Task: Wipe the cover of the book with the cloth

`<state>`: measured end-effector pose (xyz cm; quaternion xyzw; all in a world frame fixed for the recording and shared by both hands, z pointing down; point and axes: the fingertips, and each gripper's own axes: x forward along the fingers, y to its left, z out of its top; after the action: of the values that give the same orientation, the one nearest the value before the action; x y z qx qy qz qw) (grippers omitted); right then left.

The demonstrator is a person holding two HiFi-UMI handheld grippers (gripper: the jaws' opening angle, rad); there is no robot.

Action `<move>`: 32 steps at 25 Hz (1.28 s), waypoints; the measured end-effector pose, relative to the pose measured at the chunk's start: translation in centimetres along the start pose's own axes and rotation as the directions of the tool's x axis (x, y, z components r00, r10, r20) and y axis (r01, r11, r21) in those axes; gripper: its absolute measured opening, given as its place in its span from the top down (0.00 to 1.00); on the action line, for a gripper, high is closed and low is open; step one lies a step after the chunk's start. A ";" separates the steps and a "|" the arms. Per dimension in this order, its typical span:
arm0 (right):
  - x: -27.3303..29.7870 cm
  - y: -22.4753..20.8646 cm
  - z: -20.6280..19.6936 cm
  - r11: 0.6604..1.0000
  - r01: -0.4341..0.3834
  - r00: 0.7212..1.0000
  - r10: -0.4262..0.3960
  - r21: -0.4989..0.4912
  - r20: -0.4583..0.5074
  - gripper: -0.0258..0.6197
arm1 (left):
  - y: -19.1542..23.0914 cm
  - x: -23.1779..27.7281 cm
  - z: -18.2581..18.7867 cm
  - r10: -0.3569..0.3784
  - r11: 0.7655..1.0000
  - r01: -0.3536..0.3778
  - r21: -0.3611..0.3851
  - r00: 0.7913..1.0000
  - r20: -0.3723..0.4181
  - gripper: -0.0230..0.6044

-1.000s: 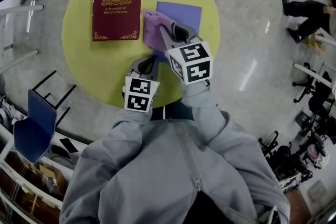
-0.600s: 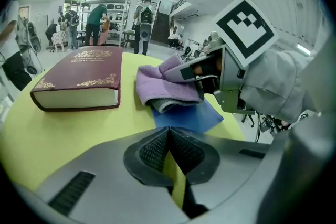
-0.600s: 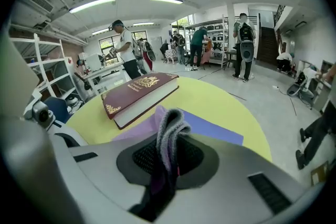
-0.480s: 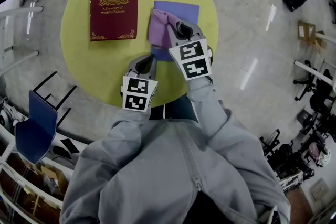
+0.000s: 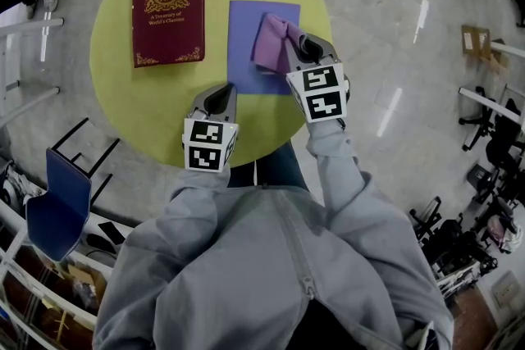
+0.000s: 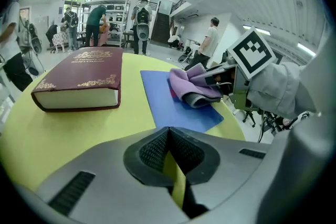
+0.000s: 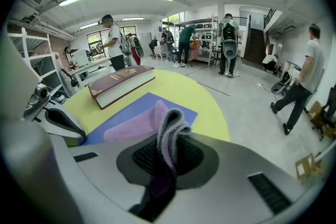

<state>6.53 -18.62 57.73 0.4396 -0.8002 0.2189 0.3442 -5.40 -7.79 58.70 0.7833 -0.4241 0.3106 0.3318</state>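
A dark red book [image 5: 168,12] with gold print lies closed at the far left of the round yellow table [image 5: 123,98]. A blue mat [image 5: 246,65] lies to its right. My right gripper [image 5: 289,47] is shut on a purple cloth [image 5: 269,41], which drapes onto the mat's right part, apart from the book. In the right gripper view the cloth [image 7: 160,123] is bunched between the jaws, with the book [image 7: 122,84] beyond. My left gripper [image 5: 220,94] hovers shut and empty near the table's front edge. The left gripper view shows the book [image 6: 79,78] ahead and the cloth [image 6: 191,86] at the right.
A blue chair [image 5: 53,193] stands left of the table, with shelving at the lower left. Several people [image 7: 228,44] stand at racks across the room, and one person [image 7: 307,76] walks at the right. Grey floor surrounds the table.
My right gripper has carried the cloth to the right, away from the book's edge and over the blue mat. The left gripper has hardly moved.
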 end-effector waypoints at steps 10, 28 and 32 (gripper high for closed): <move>-3.0 -4.7 -3.0 0.994 0.105 0.994 -0.104 0.022 -0.040 0.87 | -0.2 0.1 -0.1 0.010 1.000 -0.010 0.008 1.000 -0.006 0.94; -11.9 1.3 4.8 0.994 0.052 0.983 -0.035 -0.094 0.178 0.87 | -0.8 -1.6 -0.4 0.011 1.000 -0.011 -0.002 1.000 0.002 0.94; -11.5 6.7 6.7 0.991 -0.085 0.969 0.105 -0.100 0.222 0.87 | -0.6 -1.6 -1.4 0.003 1.000 -0.003 -0.022 1.000 -0.010 0.94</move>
<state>2.73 -13.16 44.43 0.4070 -0.8633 0.1474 0.2593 -5.92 -5.69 58.16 0.7774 -0.4271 0.3102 0.3422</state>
